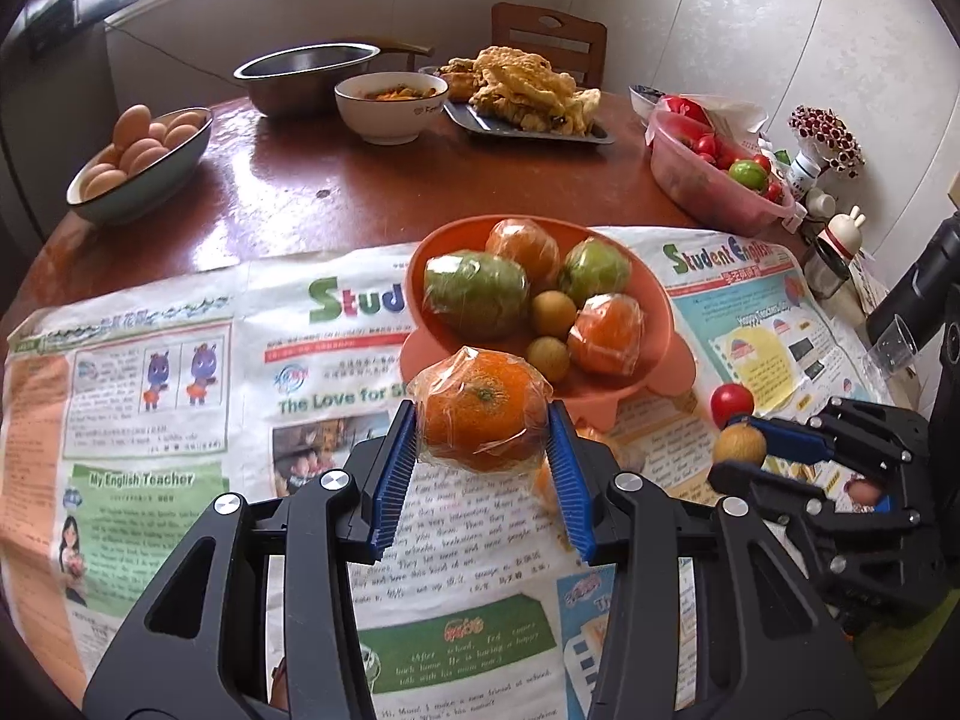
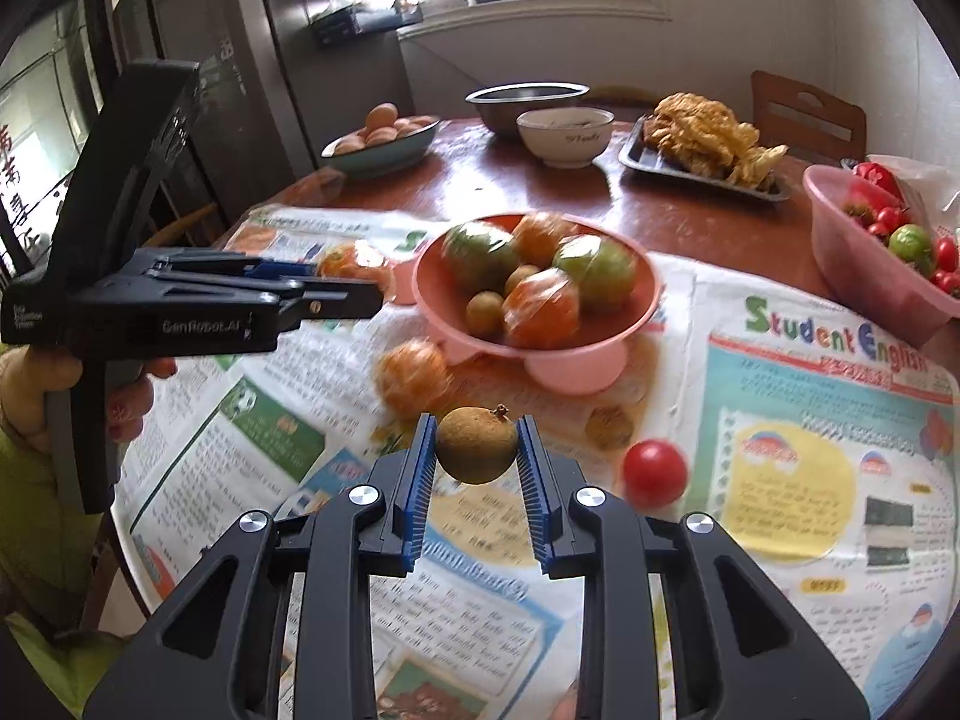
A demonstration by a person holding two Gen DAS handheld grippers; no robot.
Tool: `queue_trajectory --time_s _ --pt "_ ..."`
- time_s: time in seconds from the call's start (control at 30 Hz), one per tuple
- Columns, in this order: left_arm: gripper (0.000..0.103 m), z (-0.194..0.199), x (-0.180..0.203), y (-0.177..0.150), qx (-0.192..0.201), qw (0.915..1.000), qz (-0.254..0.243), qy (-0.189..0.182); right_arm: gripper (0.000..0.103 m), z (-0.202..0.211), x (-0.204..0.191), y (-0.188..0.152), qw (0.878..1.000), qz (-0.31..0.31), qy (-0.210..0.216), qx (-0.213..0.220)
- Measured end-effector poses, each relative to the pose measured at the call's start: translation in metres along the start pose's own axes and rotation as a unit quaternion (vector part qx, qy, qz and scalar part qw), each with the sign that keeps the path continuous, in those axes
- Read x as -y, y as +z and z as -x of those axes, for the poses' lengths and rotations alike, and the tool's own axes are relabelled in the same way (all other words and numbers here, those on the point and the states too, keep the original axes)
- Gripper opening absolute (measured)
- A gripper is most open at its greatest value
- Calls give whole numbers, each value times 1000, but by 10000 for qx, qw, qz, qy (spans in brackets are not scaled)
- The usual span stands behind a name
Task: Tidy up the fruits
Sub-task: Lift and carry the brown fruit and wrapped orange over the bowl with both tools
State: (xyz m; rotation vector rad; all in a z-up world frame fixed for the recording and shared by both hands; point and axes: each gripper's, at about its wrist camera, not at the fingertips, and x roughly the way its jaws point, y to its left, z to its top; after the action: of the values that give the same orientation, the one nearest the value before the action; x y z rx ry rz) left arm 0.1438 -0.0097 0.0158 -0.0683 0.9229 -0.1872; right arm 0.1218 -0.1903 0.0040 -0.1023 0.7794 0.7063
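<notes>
Left gripper (image 1: 483, 420) is pinching a plastic-wrapped orange (image 1: 480, 414) across its middle, held clear of the newspaper (image 1: 180, 396), just in front of the orange bowl (image 1: 654, 300). Right gripper (image 2: 477, 447) is clamped on a small brown longan (image 2: 477, 445), also off the table.

Bowl already holds two wrapped oranges, two wrapped green fruits and two longans. Loose on the paper: another wrapped orange (image 2: 414, 378), a second longan (image 2: 609, 427), a red cherry tomato (image 2: 654, 472).

Risks, my read:
- Wrap on the orange is slick and loose. Pads may be gripping film rather than fruit, so it could slide out or rotate on the way over.
- Longan is round, hard and held near the fingertips. Any wrist roll could squirt it out forward, and it would probably roll off across the paper.
- Bowl is crowded and mounded. Dropping the orange from height likely knocks a longan over the low rim. Set it down in the front gap, release low.
- Both grippers are heading for the same bowl from adjacent sides, so there's a collision risk if they go in together. Sequence them.
- Bowl stands on small feet on loose paper, so a nudge to the rim could shift it.
</notes>
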Motion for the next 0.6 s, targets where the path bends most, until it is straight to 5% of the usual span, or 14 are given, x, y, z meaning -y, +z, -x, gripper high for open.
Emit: queue_trajectory --time_s 0.6 --pt "35 -31 16 22 -190 9997 -169 -44 26 -2 28 39 9991 -60 -262 315"
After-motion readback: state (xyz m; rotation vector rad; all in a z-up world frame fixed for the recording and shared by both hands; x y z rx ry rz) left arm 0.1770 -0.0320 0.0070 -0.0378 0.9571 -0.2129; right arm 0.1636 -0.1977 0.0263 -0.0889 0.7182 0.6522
